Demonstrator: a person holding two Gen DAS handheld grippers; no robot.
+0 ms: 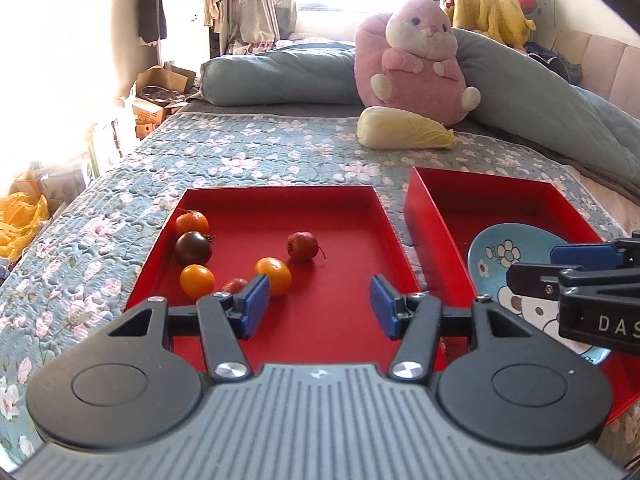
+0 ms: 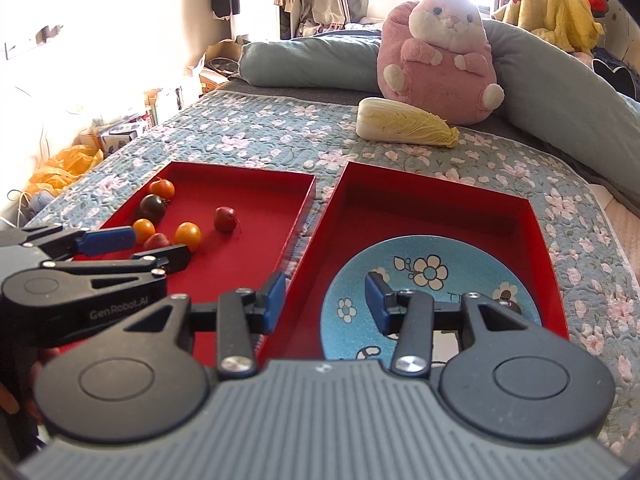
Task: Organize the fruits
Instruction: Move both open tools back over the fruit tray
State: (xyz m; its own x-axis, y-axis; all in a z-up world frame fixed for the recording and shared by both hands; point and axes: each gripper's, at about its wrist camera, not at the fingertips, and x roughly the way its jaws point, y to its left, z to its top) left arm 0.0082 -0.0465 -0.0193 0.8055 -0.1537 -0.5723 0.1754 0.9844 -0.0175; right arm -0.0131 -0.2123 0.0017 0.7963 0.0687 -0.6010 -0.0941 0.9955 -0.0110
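"GenRobot.AI" reads on the left hand-held gripper (image 2: 136,246) at left, "DAS" on the right hand-held gripper (image 1: 532,268) at right; both gape empty above red trays (image 1: 280,200)

— What fruit do I have on my feed?

— Six small pieces in the left red tray (image 1: 280,200): an orange tomato (image 1: 192,223) at the back corner, a dark one (image 1: 192,248) just in front, a yellow one (image 1: 197,280) nearer, a small red one (image 1: 236,285), another yellow (image 1: 273,275), and a red fruit with a stem (image 1: 303,246) apart.

— And the right red tray (image 2: 432,184)?

— Only a blue flowered plate (image 2: 432,272), lying flat.
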